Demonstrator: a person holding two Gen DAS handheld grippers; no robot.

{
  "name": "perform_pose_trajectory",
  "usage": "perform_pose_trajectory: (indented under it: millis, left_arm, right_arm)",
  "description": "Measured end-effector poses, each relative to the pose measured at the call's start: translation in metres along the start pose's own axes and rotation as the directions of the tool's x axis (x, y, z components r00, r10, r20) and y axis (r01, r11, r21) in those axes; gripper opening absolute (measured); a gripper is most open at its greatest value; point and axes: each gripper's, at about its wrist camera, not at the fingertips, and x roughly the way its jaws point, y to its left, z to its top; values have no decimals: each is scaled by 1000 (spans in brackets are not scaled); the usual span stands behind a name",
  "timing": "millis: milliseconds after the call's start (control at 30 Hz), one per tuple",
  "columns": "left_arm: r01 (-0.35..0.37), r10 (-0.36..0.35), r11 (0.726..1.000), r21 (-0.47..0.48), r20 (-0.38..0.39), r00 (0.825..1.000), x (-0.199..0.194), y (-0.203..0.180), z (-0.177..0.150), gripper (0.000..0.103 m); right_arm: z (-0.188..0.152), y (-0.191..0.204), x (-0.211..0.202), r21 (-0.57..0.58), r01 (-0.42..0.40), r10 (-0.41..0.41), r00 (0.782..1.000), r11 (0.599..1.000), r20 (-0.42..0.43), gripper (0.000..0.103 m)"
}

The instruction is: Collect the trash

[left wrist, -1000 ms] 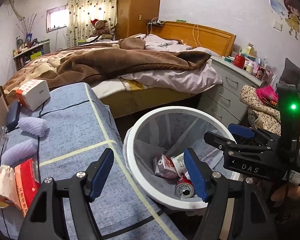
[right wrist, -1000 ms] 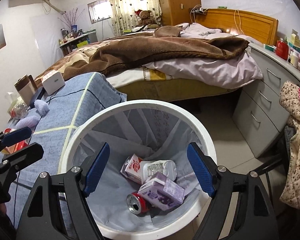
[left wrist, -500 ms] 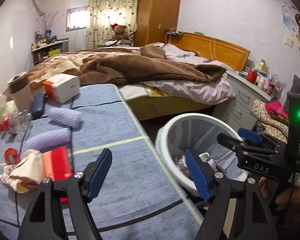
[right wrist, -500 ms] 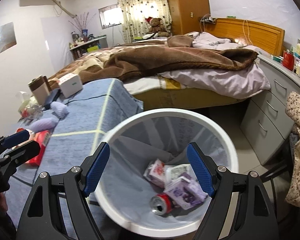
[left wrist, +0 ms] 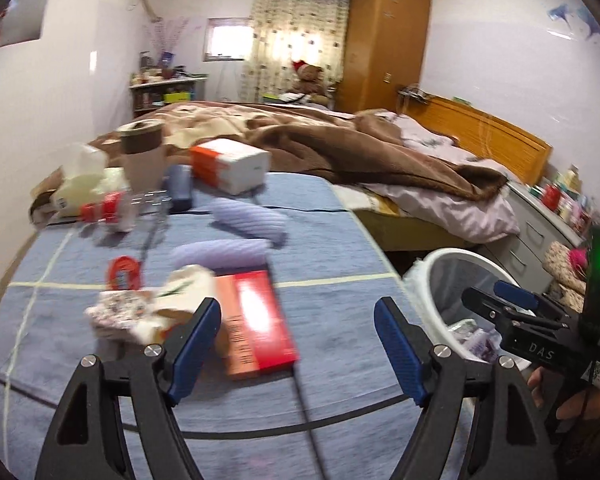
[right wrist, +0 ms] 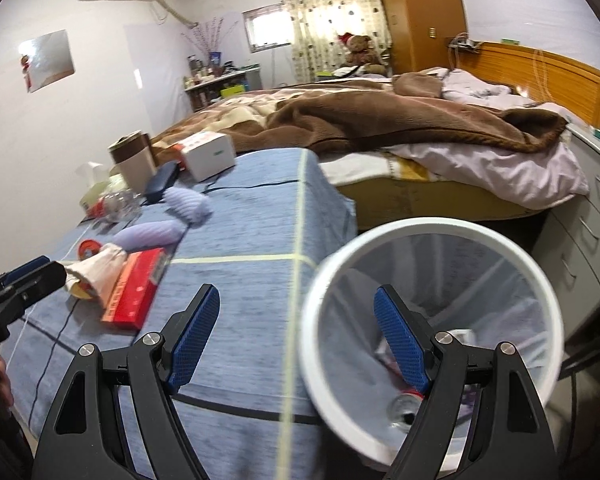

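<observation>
The left gripper [left wrist: 298, 344] hangs over the blue-covered table [left wrist: 332, 240], its 2 blue-padded jaws opening with nothing between them; just beyond its left finger, toward the table's near edge, lie a flat red cardboard box [left wrist: 256, 322] and a crumpled cream paper wrapper [left wrist: 152, 308] touching it; the right gripper [right wrist: 296, 338] stands wide open and empty at the table's right edge, partly over the round white plastic bin [right wrist: 432, 232]; a drink can [right wrist: 404, 408] lies inside.

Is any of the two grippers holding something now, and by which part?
Nothing is held. The left gripper has its jaws opening with nothing between them, and the right gripper stands open and empty.
</observation>
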Motion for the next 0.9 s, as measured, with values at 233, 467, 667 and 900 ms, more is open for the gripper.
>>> perform_pose_trajectory:
  millis: [233, 467, 667, 900]
  left_arm:
    - [-90, 90, 993, -76, -4, 996, -12, 54, -8, 81]
    - [-142, 139, 983, -118, -36, 990, -9, 95, -16, 82]
    - [-157, 147, 976, -150, -72, 986, -3, 126, -23, 82]
    - [-142, 124, 974, -178, -110, 986, 7, 143, -25, 83]
  right_arm:
    - [-5, 40, 17, -53, -67, 65, 997, 996, -37, 81]
    - [-13, 81, 35, -104, -134, 125, 988, 985, -87, 81]
    - [-18, 109, 48, -134, -172, 155, 980, 976, -127, 81]
    - [-23, 135, 60, -168, -184, 157, 975, 969, -160, 81]
